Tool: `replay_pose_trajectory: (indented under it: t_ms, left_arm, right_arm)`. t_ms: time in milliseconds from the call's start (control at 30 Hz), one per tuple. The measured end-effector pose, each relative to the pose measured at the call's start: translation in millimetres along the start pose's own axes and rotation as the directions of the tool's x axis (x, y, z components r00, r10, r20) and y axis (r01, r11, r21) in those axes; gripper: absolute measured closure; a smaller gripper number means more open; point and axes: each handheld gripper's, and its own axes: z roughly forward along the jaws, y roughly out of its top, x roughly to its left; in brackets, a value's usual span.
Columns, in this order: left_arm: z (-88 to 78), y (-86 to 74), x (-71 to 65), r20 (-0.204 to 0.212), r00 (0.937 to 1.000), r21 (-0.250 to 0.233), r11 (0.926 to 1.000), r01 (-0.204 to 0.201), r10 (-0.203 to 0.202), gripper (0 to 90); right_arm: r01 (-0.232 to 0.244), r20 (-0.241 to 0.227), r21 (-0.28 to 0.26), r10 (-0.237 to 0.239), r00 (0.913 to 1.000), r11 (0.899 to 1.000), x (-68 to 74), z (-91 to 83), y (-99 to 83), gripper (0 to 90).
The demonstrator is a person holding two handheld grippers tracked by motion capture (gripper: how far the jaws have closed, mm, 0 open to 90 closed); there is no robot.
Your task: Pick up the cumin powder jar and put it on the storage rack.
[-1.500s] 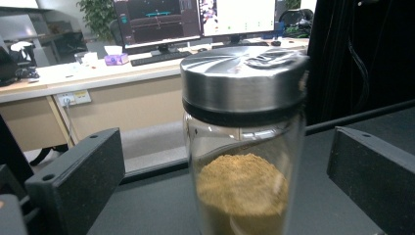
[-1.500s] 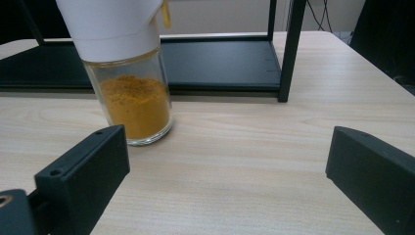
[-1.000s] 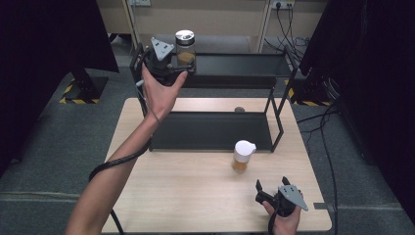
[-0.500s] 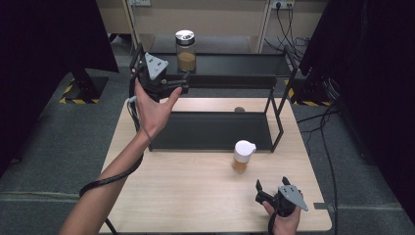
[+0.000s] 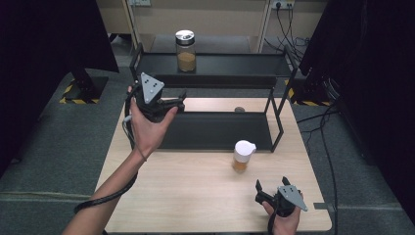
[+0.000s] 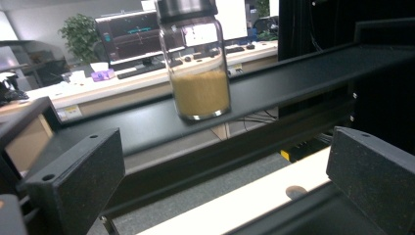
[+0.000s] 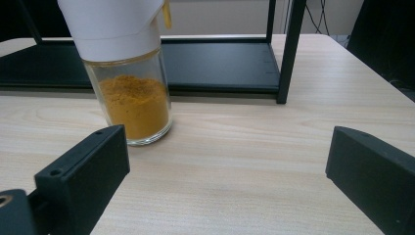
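You're in an office-like lab: monitors [image 6: 128,34] and keyboards on a long desk [image 6: 98,93], cables, black curtains [image 5: 44,44].

Clear glass jar [image 6: 199,68], matt black shelf [image 6: 293,83]

jar [image 5: 185,50] on the rack's top shelf [image 5: 230,63], shaker [image 5: 242,155] on the table [image 5: 195,191] before it.

Both grippers [image 5: 178,102] [image 5: 258,190] agape, empty.
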Motion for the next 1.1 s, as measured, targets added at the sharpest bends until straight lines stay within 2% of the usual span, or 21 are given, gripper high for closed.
replay_pose_trajectory:
  t_ms: [167, 267, 400, 700, 900, 1100]
  left_arm:
    - [-8.2, -12.5, -4.0, 0.020, 0.9998, -0.002, 1.0000, 0.002, -0.002, 0.0]
    - [-11.2, -17.5, -7.2, 0.024, 0.9996, 0.002, 0.9998, -0.017, 0.017, 0.0]
    - [-14.5, -27.1, -10.2, 0.032, 0.9993, 0.005, 0.9998, -0.019, 0.019, 0.0]
    - [-20.7, -50.4, -14.3, 0.059, 0.9982, 0.030, 0.9995, 0.002, -0.004, 0.2]
    - [-27.7, -63.9, -15.7, 0.076, 0.9971, 0.043, 0.9990, -0.013, 0.010, 1.4]
    - [-32.3, -75.4, -15.4, 0.097, 0.9952, 0.066, 0.9978, 0.001, -0.007, 1.8]
  right_arm:
    - [0.002, 0.002, -0.001, -0.002, 1.0000, 1.000, 0.4, -0.1, -0.1, 2.5]
    - [0.003, 0.002, -0.001, -0.003, 1.0000, 1.000, 0.5, -0.2, -0.3, 2.5]
    - [0.004, 0.003, -0.003, -0.004, 1.0000, 1.000, 1.0, -0.3, -0.7, 2.5]
    - [0.005, 0.003, -0.003, -0.005, 1.0000, 1.000, 1.0, -0.3, -0.5, 2.5]
    - [0.010, 0.004, -0.003, -0.010, 0.9999, 1.000, 1.7, -0.2, -0.5, 2.4]
    - [0.011, 0.004, -0.003, -0.011, 0.9999, 1.000, 2.0, -0.3, -0.6, 2.4]
